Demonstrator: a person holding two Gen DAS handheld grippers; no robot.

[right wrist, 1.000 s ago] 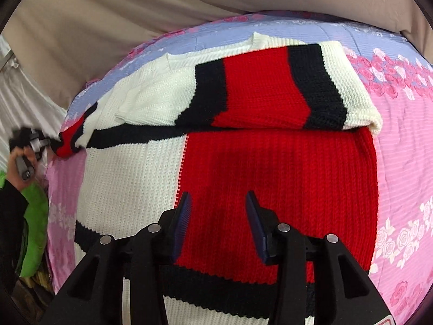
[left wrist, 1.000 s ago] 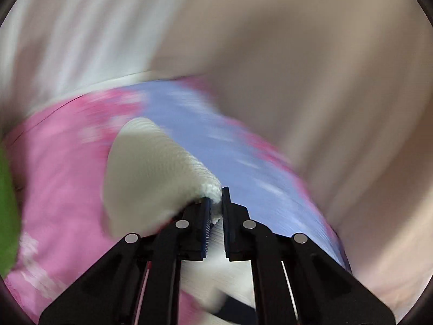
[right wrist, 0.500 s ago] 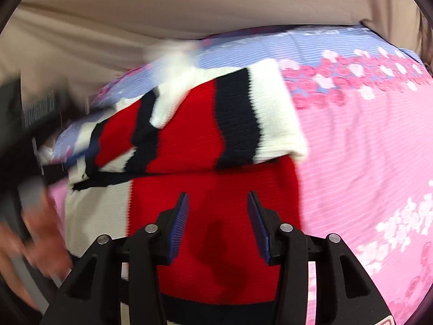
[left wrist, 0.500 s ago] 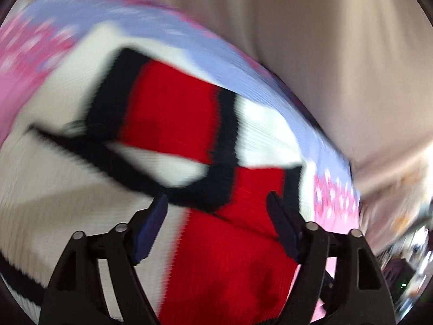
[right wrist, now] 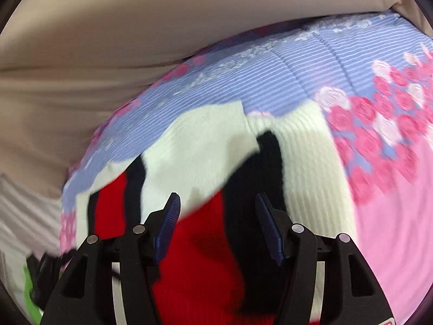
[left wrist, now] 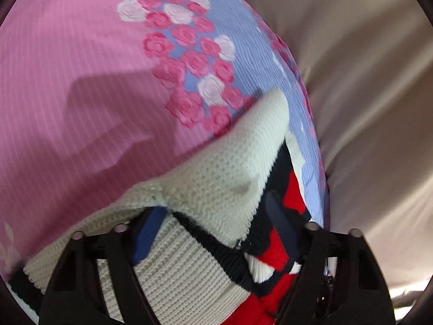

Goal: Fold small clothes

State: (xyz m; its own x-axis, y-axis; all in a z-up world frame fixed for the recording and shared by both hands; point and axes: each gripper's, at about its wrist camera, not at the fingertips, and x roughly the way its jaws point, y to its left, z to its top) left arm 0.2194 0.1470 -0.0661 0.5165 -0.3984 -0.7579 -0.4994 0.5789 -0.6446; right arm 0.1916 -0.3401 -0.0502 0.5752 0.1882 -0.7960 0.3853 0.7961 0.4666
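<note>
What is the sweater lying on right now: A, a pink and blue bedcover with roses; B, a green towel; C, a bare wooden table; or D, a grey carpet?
A: the sweater rests on the bedcover, striped pink and blue with printed roses.

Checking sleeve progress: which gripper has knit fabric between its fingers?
The left gripper: cream sweater bunches between its open fingers. The right gripper only hovers above it.

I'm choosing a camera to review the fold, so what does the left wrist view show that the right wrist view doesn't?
Left wrist only: the left gripper, open, with a cream sweater flap between its fingers, and a shadow on the pink sheet.

Right wrist only: the right gripper, open above the red panel, plus something green at lower left.

Both: the striped sweater, floral bedspread and beige curtain.
</note>
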